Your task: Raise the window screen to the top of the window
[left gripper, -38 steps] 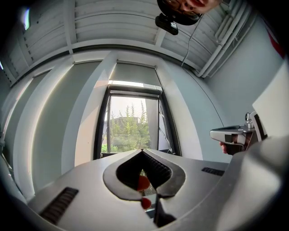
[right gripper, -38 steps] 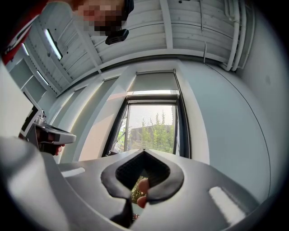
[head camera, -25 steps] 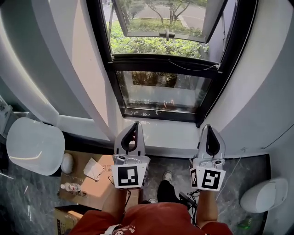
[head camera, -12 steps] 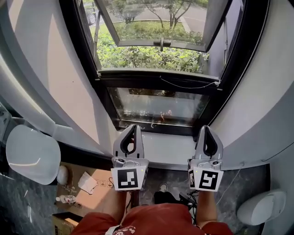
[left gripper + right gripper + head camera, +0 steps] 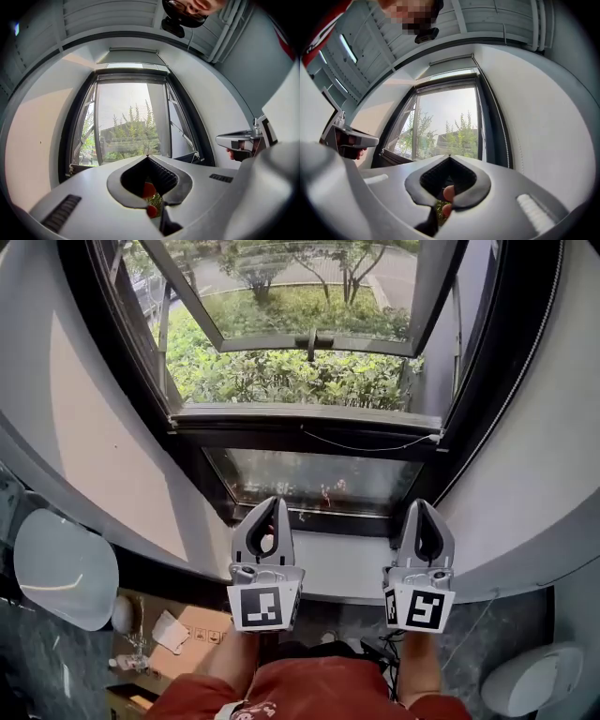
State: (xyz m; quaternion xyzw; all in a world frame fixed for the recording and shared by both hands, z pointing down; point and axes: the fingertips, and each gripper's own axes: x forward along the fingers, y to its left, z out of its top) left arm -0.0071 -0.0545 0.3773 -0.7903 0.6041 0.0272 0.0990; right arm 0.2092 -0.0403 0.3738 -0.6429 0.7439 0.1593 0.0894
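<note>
The left gripper [image 5: 274, 506] and the right gripper [image 5: 419, 506] are held side by side over the near edge of the white sill [image 5: 342, 557]. Both point at the window [image 5: 473, 371], apart from each other and touching nothing. Each gripper's own view shows its jaws clenched tip to tip with nothing between them (only the person's fingertip shows through the hollow behind the tips). The window has a black frame. Its upper sash [image 5: 281, 296] stands swung outward, with a handle [image 5: 310, 337] at the middle of its lower edge and green shrubs [image 5: 272, 381] beyond. A black crossbar [image 5: 300, 432] runs below the opening, with a fixed glass pane [image 5: 314, 482] under it. The window screen [image 5: 300, 412] appears to be down. A slim pale bar, seemingly its bottom rail, lies along the foot of the opening on top of the crossbar, though the mesh is too fine to make out. A thin cord [image 5: 370, 447] droops just below that bar toward the right. In the left gripper view a long pale housing [image 5: 131, 57] sits across the top of the window, high above the bar. On the floor to the left are a white chair [image 5: 61, 563] and a cardboard box [image 5: 202, 632]. The person's red shirt [image 5: 309, 690] fills the near edge.
</note>
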